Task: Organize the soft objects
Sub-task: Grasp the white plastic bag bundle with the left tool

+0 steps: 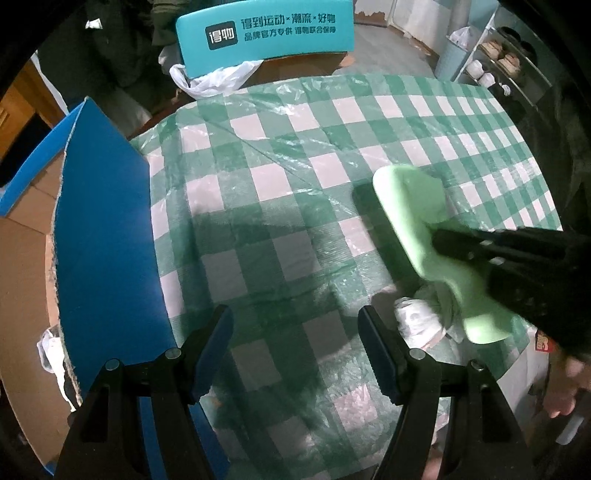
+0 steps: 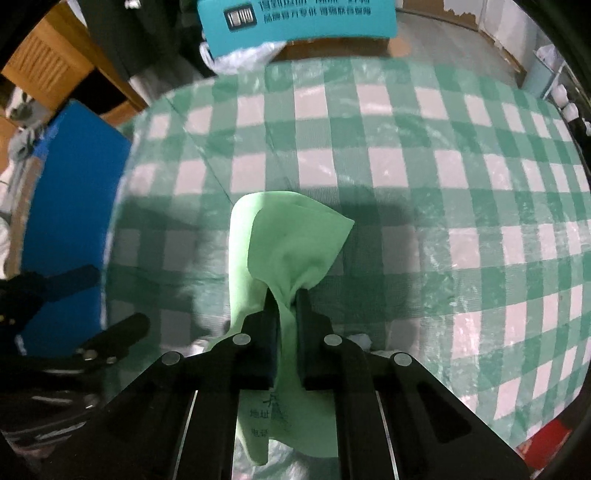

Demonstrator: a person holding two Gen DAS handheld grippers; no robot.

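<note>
- Clamped between our right gripper (image 2: 286, 295) pads, a light green cloth (image 2: 291, 240) bunches at the pinch — thin, limp, nearly weightless, lifted just above the table.
- Our left gripper (image 1: 295, 350) hangs with fingers apart, nothing between them.
- We judge a gathered fold holds best; a loose corner could slip.
- Beyond lies the checked tablecloth (image 2: 443, 177) — then a blue box (image 1: 107, 229).

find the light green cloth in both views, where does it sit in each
Left wrist view: the green cloth is at centre right, pinched by the right tongs that reach in from the right edge, above the checked tablecloth.
Right wrist view: the green cloth is at centre, bunched between the shut right tongs.
Shared landmark: the teal sign at top centre.
</note>
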